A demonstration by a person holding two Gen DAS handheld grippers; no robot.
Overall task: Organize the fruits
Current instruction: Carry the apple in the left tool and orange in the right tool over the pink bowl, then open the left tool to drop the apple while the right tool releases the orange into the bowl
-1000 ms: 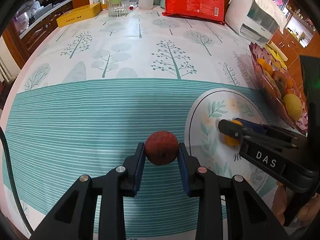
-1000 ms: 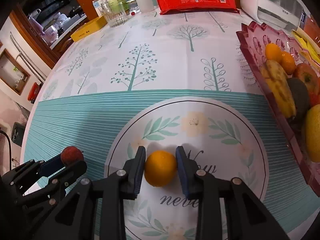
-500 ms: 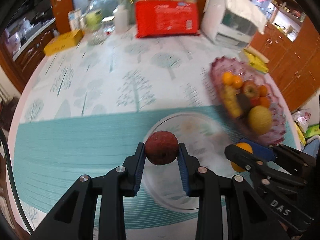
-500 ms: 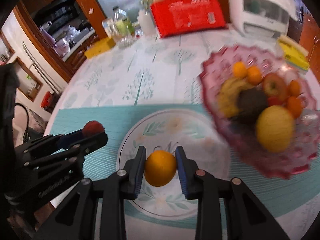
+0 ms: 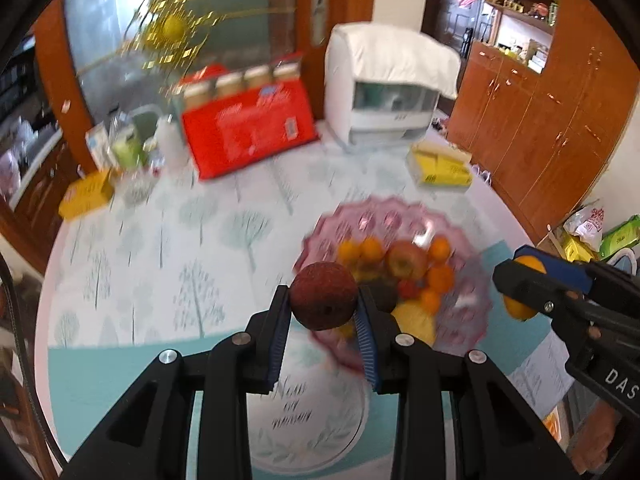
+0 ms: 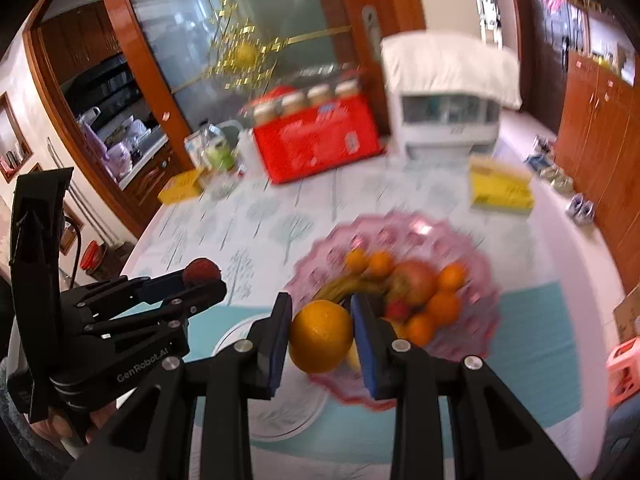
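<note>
Both claws are lifting higher than a second ago. Left claw is pinching the lychee; right claw is pinching the orange above the pink fruit bowl. Next job: lowering, then letting go.

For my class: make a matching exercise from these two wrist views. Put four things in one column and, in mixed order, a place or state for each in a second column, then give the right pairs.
Things
1. dark red fruit
2. orange
3. pink fruit bowl
4. red package

Places or states
A. stands at the far side of the table, in front of jars
B. clamped in the right gripper
C. holds an apple, a banana and small oranges
D. clamped in the left gripper

Pairs: 1-D, 2-B, 3-C, 4-A
</note>
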